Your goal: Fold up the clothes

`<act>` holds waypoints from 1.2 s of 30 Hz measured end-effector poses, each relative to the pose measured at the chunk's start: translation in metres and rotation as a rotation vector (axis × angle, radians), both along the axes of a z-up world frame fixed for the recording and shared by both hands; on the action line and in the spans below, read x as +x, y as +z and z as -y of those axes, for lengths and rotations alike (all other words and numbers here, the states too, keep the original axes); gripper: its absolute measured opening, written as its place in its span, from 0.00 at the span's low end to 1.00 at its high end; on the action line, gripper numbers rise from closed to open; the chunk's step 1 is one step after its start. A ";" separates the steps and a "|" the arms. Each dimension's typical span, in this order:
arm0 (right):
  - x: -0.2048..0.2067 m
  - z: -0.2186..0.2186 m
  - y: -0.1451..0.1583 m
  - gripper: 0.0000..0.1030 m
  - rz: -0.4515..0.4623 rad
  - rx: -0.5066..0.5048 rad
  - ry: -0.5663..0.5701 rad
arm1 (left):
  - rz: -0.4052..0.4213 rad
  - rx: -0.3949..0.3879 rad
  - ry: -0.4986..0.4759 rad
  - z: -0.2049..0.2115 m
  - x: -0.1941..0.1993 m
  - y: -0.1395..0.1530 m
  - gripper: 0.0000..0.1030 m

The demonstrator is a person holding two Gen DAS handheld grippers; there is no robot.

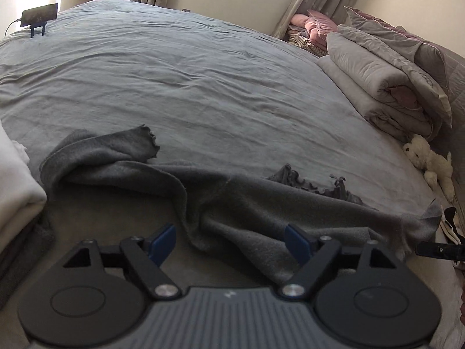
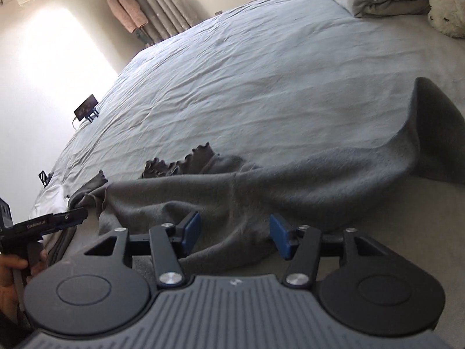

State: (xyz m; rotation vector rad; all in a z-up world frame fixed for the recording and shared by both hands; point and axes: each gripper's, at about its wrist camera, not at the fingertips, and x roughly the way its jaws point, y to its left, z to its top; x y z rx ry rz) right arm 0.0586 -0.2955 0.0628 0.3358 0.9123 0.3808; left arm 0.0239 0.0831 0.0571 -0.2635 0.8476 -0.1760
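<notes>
A dark grey knit garment (image 1: 232, 192) with frilled edges lies crumpled across the near part of the bed. My left gripper (image 1: 231, 241) stands open just over its near edge. A fold of the cloth lies between the blue pads (image 1: 162, 241), and they do not press on it. In the right wrist view the same garment (image 2: 290, 186) stretches to the right, where one end stands up in a hump. My right gripper (image 2: 236, 234) is open too, with cloth lying loose between its pads (image 2: 280, 238). The left gripper (image 2: 72, 215) shows at the left edge, held by a hand (image 2: 11, 264).
The grey bed sheet (image 1: 203, 72) spreads wide beyond the garment. White folded cloth (image 1: 14, 189) sits at the left edge. Folded quilts (image 1: 392, 81) and a white plush toy (image 1: 430, 163) lie at the right. A phone on a stand (image 1: 39, 14) is at the far left corner.
</notes>
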 end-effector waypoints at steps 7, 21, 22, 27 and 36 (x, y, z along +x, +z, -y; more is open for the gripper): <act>0.003 -0.038 -0.031 0.48 -0.069 -0.116 0.008 | -0.052 0.033 0.023 0.019 0.009 -0.021 0.70; -0.006 -0.021 0.019 0.00 0.252 -0.224 -0.199 | 0.091 -0.058 0.069 -0.005 0.011 0.011 0.05; -0.008 -0.011 0.025 0.00 0.270 -0.210 -0.220 | 0.107 -0.047 0.076 -0.008 0.010 0.015 0.05; -0.004 0.007 0.023 0.00 0.234 -0.186 -0.247 | 0.103 -0.007 0.100 -0.019 0.016 0.014 0.05; 0.006 -0.023 -0.022 0.69 -0.027 -0.044 -0.086 | 0.037 -0.040 0.144 -0.026 0.027 0.001 0.12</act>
